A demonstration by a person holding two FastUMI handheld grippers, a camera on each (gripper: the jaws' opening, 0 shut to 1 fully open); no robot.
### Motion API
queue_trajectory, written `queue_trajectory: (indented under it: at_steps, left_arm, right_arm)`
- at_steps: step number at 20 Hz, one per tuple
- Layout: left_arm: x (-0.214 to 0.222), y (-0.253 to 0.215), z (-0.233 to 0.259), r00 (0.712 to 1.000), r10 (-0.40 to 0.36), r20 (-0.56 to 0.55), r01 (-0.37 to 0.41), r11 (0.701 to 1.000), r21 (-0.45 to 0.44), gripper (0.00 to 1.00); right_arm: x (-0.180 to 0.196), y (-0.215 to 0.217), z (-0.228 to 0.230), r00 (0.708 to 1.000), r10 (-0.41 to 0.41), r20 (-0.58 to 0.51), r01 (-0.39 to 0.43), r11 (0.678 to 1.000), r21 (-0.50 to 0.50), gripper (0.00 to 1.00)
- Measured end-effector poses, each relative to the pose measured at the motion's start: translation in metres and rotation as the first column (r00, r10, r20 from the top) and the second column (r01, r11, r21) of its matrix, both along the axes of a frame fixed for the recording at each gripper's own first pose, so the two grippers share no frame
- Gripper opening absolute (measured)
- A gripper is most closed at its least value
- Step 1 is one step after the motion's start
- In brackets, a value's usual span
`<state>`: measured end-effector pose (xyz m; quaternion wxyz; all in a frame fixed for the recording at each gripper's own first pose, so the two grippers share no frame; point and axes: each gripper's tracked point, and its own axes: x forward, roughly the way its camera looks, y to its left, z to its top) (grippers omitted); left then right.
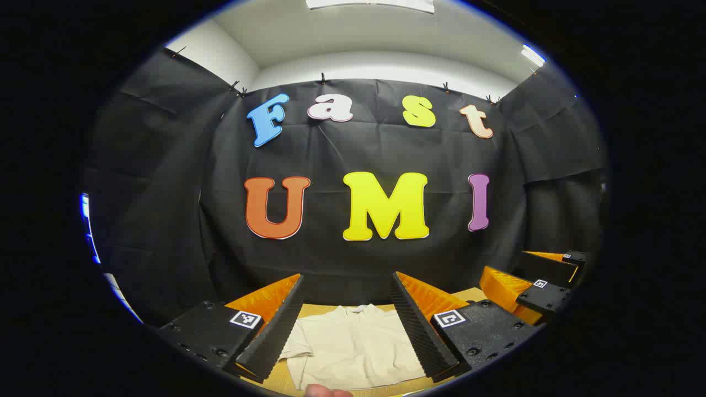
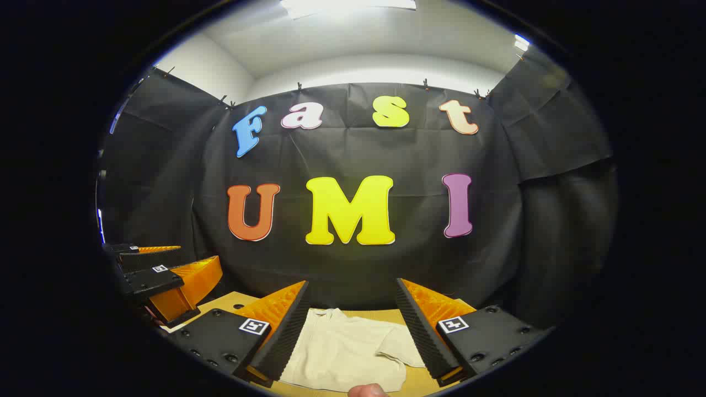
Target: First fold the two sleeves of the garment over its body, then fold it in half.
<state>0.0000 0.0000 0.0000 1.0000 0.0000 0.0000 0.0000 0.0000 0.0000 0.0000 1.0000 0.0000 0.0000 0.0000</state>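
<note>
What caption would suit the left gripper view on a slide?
Open hand-held gripper above a cream shirt lying on a table, sleeves unfolded.

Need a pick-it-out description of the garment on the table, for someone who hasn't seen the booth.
Start at the black cloth wall, then drop to the tan table at its foot. The garment lies flat there, seen between the left gripper's open fingers. It is the only cream fabric item, short-sleeved, pale against the wood.

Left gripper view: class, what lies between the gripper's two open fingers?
In the left gripper view, the cream garment lies spread on the wooden table, showing in the gap of the left gripper. Nothing else sits between them.
</note>
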Motion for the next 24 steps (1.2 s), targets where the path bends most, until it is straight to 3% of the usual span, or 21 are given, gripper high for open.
queue_trajectory:
  at_steps: [24]
  left_arm:
    - [-0.003, 0.002, 0.004, 0.999, 0.049, 0.001, -0.049, 0.999, 0.019, 0.97]
  right_arm:
    - [0.009, -0.01, -0.001, 1.0, 0.013, 0.0, -0.013, 0.999, 0.032, 0.94]
